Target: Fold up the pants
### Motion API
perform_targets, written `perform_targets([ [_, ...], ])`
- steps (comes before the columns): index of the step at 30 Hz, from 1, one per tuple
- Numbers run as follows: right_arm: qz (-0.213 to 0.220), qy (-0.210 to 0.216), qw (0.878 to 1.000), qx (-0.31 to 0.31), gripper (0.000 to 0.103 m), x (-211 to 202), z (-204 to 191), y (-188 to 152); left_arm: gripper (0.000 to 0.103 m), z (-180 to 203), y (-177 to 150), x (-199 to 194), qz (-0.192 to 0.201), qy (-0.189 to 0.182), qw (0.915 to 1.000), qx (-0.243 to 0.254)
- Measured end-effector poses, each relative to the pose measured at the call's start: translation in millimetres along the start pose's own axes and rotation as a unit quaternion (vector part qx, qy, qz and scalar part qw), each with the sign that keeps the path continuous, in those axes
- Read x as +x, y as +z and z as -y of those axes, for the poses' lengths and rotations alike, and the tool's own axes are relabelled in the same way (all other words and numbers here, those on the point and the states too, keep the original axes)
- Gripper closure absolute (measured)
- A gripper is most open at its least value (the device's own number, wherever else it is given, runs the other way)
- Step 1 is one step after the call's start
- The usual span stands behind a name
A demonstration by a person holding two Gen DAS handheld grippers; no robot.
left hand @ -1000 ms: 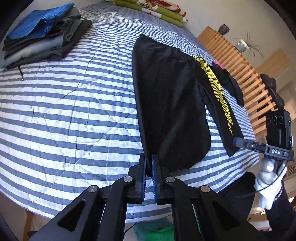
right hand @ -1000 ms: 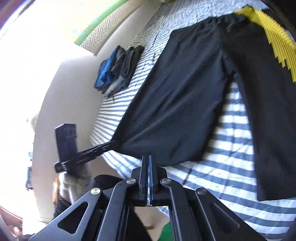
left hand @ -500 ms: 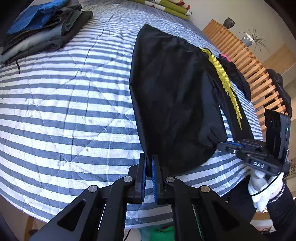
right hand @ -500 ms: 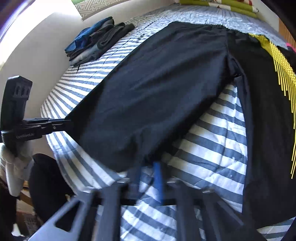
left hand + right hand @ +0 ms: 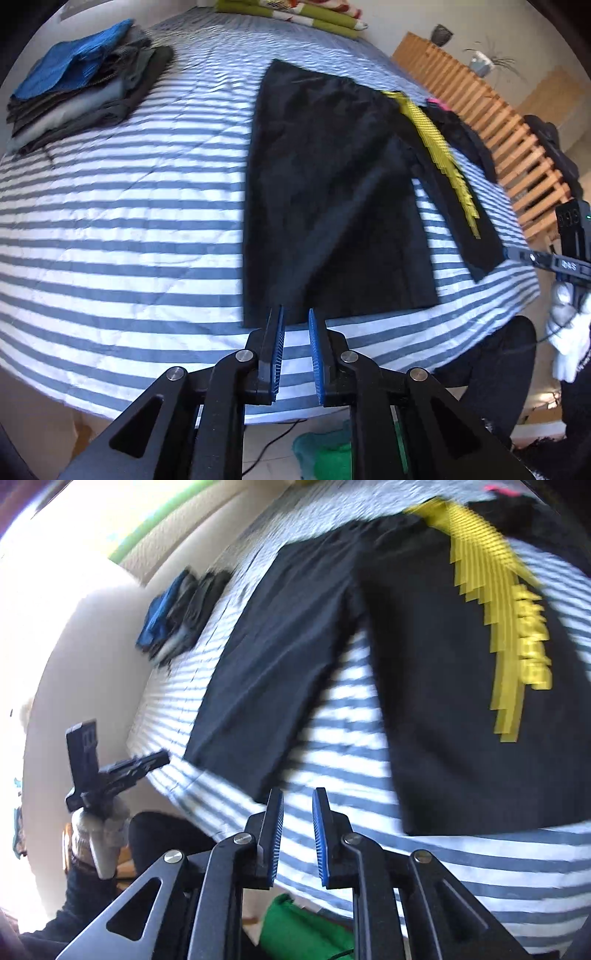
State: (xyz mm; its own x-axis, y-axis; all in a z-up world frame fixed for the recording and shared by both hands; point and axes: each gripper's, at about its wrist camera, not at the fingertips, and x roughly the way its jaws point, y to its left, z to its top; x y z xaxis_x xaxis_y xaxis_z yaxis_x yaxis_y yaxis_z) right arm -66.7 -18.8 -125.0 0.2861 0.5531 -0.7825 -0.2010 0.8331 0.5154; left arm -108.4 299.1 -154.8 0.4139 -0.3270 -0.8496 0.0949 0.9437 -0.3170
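1. Left wrist view: the black pants (image 5: 332, 192) lie flat on the striped bed (image 5: 122, 236), long way running from near to far.
2. The left tool (image 5: 295, 321) has just been opening; nothing sits between its blue pads, which hang at the near hem of the left leg.
3. The right tool (image 5: 298, 801) has also just been opening and is empty, over bare stripes between the two legs.
4. The left tool is nearer the cloth.

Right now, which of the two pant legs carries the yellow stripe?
The right-hand leg, lying toward the wooden slats. The left-hand leg, whose hem lies just ahead of the left tool, is plain black.
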Motion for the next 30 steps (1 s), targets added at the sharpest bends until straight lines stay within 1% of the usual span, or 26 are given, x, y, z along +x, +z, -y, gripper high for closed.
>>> perform_targets([
  [1, 0.024, -0.030, 0.999, -0.003, 0.088, -12.9, 7.7, -0.8, 0.089, 12.4, 1.1, 2.4, 0.001, -0.008, 0.9999, 0.008],
  [2, 0.042, -0.062, 0.997, -0.004, 0.088, -23.4, 16.7, -0.6, 0.085, 28.1, 2.8, 6.9, 0.000, -0.020, 0.9996, 0.020],
  [3, 0.055, -0.101, 0.993, -0.001, 0.088, -34.8, 29.6, -1.0, 0.078, 46.0, 4.5, 13.2, -0.003, -0.038, 0.9987, 0.034],
  [4, 0.060, -0.125, 0.990, 0.007, 0.088, -42.7, 41.7, -2.0, 0.073, 63.6, 5.3, 19.8, -0.008, -0.052, 0.9975, 0.047],
  [5, 0.061, -0.137, 0.989, 0.016, 0.088, -47.0, 50.6, -0.7, 0.068, 86.0, 6.3, 27.7, -0.012, -0.066, 0.9958, 0.063],
  [8, 0.058, -0.169, 0.983, 0.043, 0.088, -60.6, 93.1, 0.1, 0.064, 149.8, 9.6, 56.6, -0.031, -0.101, 0.9887, 0.106],
  [9, 0.056, -0.175, 0.982, 0.046, 0.088, -62.6, 104.3, 0.1, 0.061, 168.0, 11.5, 66.2, -0.037, -0.111, 0.9866, 0.114],
  [10, 0.053, -0.179, 0.981, 0.052, 0.088, -63.6, 117.3, 0.0, 0.061, 187.8, 14.2, 77.7, -0.046, -0.124, 0.9836, 0.123],
  [13, 0.044, -0.169, 0.982, 0.078, 0.085, -62.2, 149.7, 0.2, 0.061, 233.2, 22.6, 101.4, -0.056, -0.136, 0.9798, 0.135],
  [15, 0.042, -0.166, 0.981, 0.087, 0.085, -60.0, 164.6, 0.5, 0.061, 258.4, 29.2, 110.7, -0.061, -0.149, 0.9768, 0.141],
  [16, 0.039, -0.161, 0.982, 0.092, 0.084, -56.1, 169.1, 1.2, 0.061, 272.5, 32.4, 113.1, -0.060, -0.152, 0.9746, 0.153],
  [18, 0.028, -0.148, 0.983, 0.107, 0.084, -49.7, 180.6, 4.8, 0.061, 294.9, 36.2, 117.1, -0.052, -0.146, 0.9719, 0.177],
  [21, 0.010, -0.123, 0.986, 0.112, 0.085, -47.1, 190.1, 6.5, 0.061, 324.2, 42.6, 125.2, -0.042, -0.145, 0.9669, 0.206],
  [22, 0.008, -0.113, 0.987, 0.115, 0.093, -47.1, 192.6, 7.3, 0.061, 331.7, 43.7, 128.8, -0.041, -0.143, 0.9655, 0.214],
  [23, 0.007, -0.101, 0.988, 0.118, 0.098, -48.5, 194.2, 8.2, 0.060, 341.7, 44.8, 134.1, -0.040, -0.141, 0.9635, 0.224],
  [25, 0.009, -0.076, 0.988, 0.132, 0.101, -53.4, 197.4, 10.4, 0.060, 360.4, 45.6, 145.3, -0.034, -0.135, 0.9607, 0.240],
  [30, 0.003, -0.011, 0.987, 0.161, 0.101, -65.4, 202.3, 18.8, 0.059, 408.9, 46.0, 175.1, -0.022, -0.130, 0.9531, 0.272],
])
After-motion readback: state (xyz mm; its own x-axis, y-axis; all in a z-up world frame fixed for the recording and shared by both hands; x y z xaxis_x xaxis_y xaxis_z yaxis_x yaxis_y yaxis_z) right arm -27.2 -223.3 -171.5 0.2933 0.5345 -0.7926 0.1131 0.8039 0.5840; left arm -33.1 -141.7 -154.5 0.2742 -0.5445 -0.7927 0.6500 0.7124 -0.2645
